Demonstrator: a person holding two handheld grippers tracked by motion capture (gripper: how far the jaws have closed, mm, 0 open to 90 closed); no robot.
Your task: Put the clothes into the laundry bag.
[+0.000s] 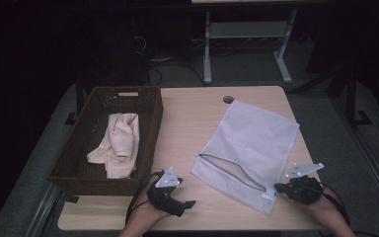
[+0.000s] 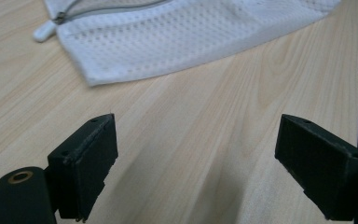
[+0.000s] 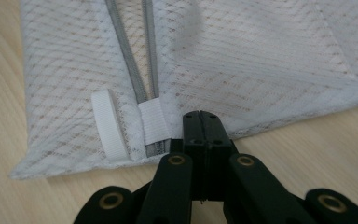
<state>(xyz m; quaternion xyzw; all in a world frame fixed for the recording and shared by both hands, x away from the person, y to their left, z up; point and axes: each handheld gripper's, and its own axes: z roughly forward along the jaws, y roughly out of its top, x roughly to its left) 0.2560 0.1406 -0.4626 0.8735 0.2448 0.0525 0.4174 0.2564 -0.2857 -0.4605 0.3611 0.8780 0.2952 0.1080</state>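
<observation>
A white mesh bag [image 1: 251,138] lies flat on the right half of the wooden table [image 1: 187,113], its grey zipper [image 3: 142,70] partly undone along the near edge. My right gripper [image 1: 278,188] is at the bag's near right corner. In the right gripper view its jaws [image 3: 202,119] are pressed together over the bag's hem [image 3: 261,56], just beside the zipper's end and a white tab [image 3: 107,123]. My left gripper [image 1: 185,207] rests low over bare wood near the front edge, jaws wide apart [image 2: 198,140] with nothing between them, the bag [image 2: 191,37] farther off.
A dark wicker basket [image 1: 69,168] stands on the table's left side and holds a crumpled cream cloth [image 1: 118,140]. A round cable hole [image 1: 228,99] sits at the table's far edge. Beyond the table, a white desk frame [image 1: 207,54] stands on the floor.
</observation>
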